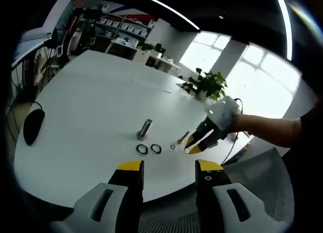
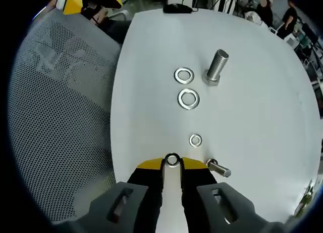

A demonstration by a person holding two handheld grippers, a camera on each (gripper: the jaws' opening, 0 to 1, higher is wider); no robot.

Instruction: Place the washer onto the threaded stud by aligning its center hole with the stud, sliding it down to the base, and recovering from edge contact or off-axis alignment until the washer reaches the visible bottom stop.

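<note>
Three loose washers (image 2: pixel 188 98) lie on the white table (image 2: pixel 262 122) beside the upright threaded stud (image 2: pixel 216 66); right gripper (image 2: pixel 172 162) pinches a small washer (image 2: pixel 172 159), left gripper (image 1: pixel 164 167) gapes wide, its view adding a black mouse (image 1: pixel 33 125).

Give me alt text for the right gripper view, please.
The right tongs pinch a small washer at their yellow tips above a white table. Ahead lie a small washer, two larger washers, an upright stud and a small bolt.
</note>
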